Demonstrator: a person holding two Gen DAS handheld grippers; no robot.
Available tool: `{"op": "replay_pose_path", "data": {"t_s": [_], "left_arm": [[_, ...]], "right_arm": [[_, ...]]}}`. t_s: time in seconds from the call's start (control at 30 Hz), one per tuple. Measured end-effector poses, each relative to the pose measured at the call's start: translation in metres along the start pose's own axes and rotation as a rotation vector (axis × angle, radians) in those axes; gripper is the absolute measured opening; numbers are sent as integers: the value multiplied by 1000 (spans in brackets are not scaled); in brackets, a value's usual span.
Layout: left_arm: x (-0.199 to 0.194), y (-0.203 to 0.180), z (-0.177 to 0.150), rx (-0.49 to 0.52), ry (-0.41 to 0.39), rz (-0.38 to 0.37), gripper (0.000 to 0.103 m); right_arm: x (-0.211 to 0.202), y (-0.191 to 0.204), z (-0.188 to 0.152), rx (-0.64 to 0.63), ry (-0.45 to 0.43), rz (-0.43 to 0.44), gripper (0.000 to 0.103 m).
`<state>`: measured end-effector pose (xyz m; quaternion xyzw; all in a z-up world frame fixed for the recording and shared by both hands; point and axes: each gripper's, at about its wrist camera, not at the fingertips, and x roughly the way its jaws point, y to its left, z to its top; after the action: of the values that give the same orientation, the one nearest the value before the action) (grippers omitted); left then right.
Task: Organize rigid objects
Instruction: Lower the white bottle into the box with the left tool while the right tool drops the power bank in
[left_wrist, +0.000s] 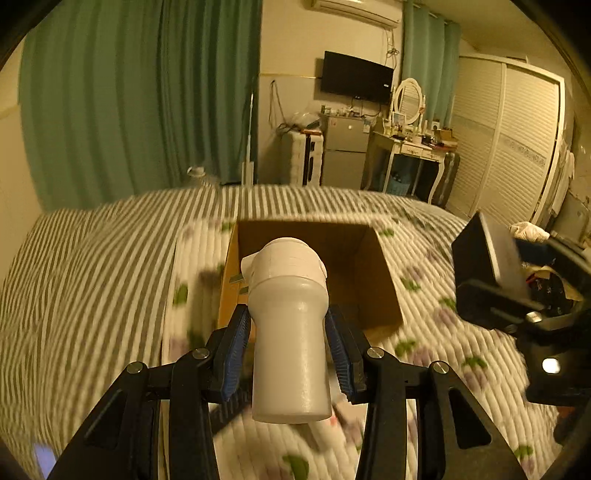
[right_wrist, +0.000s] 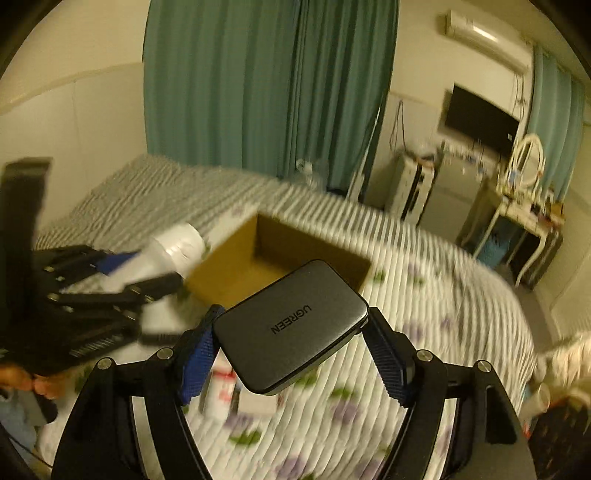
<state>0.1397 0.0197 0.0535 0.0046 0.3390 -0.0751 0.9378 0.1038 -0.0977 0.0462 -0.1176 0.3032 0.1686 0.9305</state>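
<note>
The bottle (left_wrist: 290, 332), pinched in the left gripper (left_wrist: 289, 354), and the charger (right_wrist: 291, 325), pinched cornerwise in the right gripper (right_wrist: 291, 350), were held above the bed (left_wrist: 92, 277) near the box (left_wrist: 369, 266); either risked slipping or colliding during release.

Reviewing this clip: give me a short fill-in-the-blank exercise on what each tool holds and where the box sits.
1. The left tool is shut on a ____ plastic bottle.
2. The right tool grips a grey charger printed with the brand name ____.
3. The open cardboard box rests on the ____, ahead of both tools.

Missing words: white; UGREEN; bed
</note>
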Motion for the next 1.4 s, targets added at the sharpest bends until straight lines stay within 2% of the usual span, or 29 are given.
{"op": "replay_pose_path", "data": {"t_s": [0.13,0.27,0.4,0.6,0.63,0.7,0.73,0.77,0.93,1.03,1.13,1.2,1.3,1.4], "left_arm": [[42,4,30,18,26,-10,43],[88,-1,29,53,67,9,43],[129,-1,14,43,115,4,43],[160,-2,1,53,136,10,43],[159,-3,1,54,133,10,43],[155,-3,5,60,105,17,50],[154,-2,8,61,93,22,60],[150,-2,11,62,78,25,64],[133,4,17,74,50,71,64],[119,10,17,60,34,73,64],[104,13,14,49,29,89,64],[92,16,9,36,33,95,64],[73,18,3,20,30,103,64],[53,19,-3,6,26,121,66]], "right_arm": [[23,-14,31,-1,-31,4,75],[60,-26,39,24,-14,30,75],[101,-36,27,43,34,52,75],[139,-50,4,46,75,84,75],[144,-51,3,43,77,87,75],[149,-54,1,42,73,99,75],[152,-56,2,44,70,106,75],[154,-59,3,45,68,109,75],[164,-59,4,44,66,101,75],[172,-57,0,45,77,104,75],[176,-51,-1,38,84,66,77],[167,-50,2,48,49,31,87],[143,-53,9,84,15,44,87],[111,-52,12,83,-13,14,87]]}}
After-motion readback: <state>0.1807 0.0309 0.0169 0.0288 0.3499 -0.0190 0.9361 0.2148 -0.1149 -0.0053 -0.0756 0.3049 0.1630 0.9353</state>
